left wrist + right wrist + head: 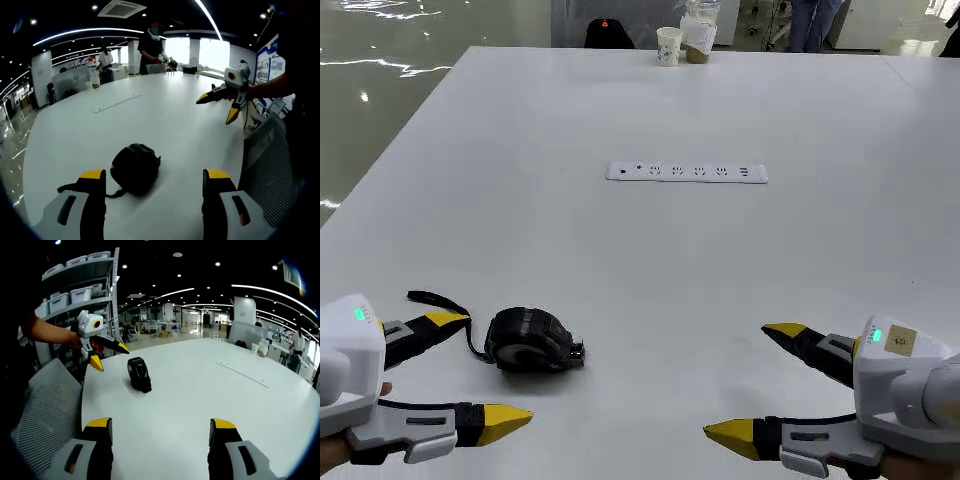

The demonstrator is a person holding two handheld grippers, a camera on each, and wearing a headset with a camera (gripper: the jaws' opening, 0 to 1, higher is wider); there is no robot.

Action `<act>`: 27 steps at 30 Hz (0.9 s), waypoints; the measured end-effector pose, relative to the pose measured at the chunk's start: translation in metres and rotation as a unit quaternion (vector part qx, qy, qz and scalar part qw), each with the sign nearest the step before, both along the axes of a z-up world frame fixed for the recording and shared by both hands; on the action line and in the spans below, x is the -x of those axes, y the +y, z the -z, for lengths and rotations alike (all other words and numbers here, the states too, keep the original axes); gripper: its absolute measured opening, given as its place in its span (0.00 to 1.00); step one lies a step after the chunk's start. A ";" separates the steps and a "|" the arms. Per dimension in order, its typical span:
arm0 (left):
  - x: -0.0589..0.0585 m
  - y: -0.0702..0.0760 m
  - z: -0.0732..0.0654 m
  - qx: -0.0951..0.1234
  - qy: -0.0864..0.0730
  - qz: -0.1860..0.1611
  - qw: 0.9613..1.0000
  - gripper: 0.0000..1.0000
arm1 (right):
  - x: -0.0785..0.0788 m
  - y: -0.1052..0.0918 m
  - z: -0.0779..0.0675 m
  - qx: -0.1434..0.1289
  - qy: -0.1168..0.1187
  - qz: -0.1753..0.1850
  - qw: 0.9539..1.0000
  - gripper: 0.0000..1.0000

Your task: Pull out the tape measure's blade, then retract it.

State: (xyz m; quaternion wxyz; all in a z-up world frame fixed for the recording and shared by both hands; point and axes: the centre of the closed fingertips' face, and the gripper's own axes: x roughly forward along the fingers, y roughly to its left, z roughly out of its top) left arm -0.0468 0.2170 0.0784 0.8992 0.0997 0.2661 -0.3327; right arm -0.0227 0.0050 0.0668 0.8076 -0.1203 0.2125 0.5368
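Left gripper (498, 367) hovers with its yellow-tipped jaws spread wide, closed on nothing. Just ahead of those jaws, clear of both tips, the black rounded tape measure (528, 340) rests on the white table (620, 250). Its long axis runs left to right along the near edge. Its blade mouth faces the right gripper (735, 379), and its black wrist strap (445, 305) trails the opposite way. The right gripper, jaws equally wide, sits well apart from it. Farther up the table lies a white power strip (687, 172).
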 end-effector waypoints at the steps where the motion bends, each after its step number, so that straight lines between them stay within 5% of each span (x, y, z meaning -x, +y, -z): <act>1: -0.002 0.001 0.001 -0.002 0.002 0.002 1.000 0.74 | -0.001 0.001 0.000 0.000 -0.001 -0.002 1.000 0.78; 27: -0.027 0.012 0.011 -0.052 0.022 0.062 0.996 0.52 | -0.016 0.041 0.014 0.025 -0.020 -0.107 0.994 0.60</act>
